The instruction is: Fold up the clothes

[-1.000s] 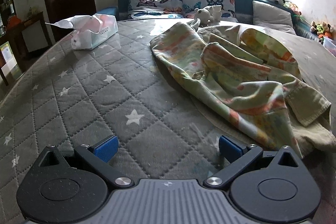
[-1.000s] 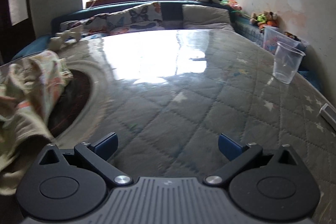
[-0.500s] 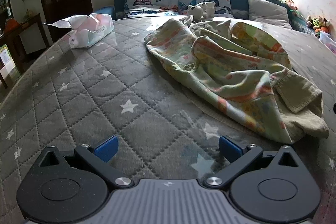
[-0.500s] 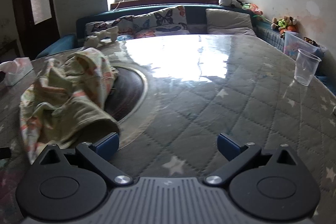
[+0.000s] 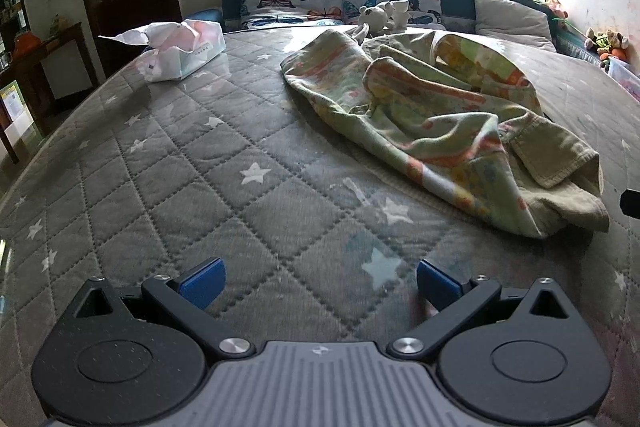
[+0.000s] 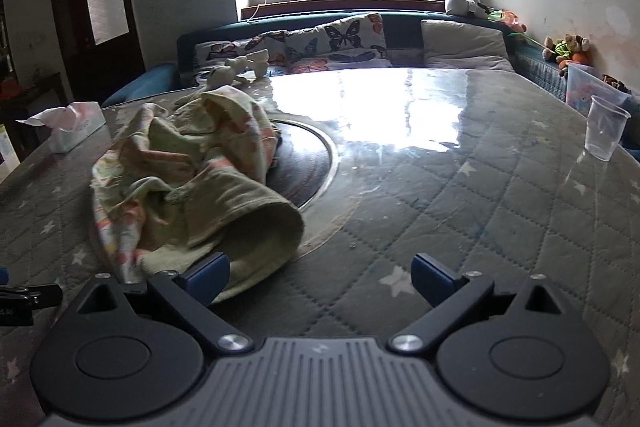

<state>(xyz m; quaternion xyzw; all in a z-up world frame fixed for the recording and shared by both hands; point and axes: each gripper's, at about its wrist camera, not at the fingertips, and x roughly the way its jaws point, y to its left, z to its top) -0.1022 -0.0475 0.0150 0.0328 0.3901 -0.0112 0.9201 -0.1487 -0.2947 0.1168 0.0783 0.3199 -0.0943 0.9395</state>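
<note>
Table: your quilted, star-printed table carries everything; a dark round inset sits at its middle.
Garment: the pale green patterned garment lies crumpled in a heap across that inset, unfolded, its hem toward you.
Change: over the last second both of your views have drawn back and swung toward the heap; in the right view it has come from the left edge to just ahead of the left finger.
Meaning: you look to be lining up on the near hem, though no edge is gripped.
Tissue box: the tissue box stands well apart, far left.
Cup: the clear plastic cup is far right.
Left tongs: your left tongs are released, over bare quilt.
Right tongs: your right tongs are released, holding nothing.
</note>
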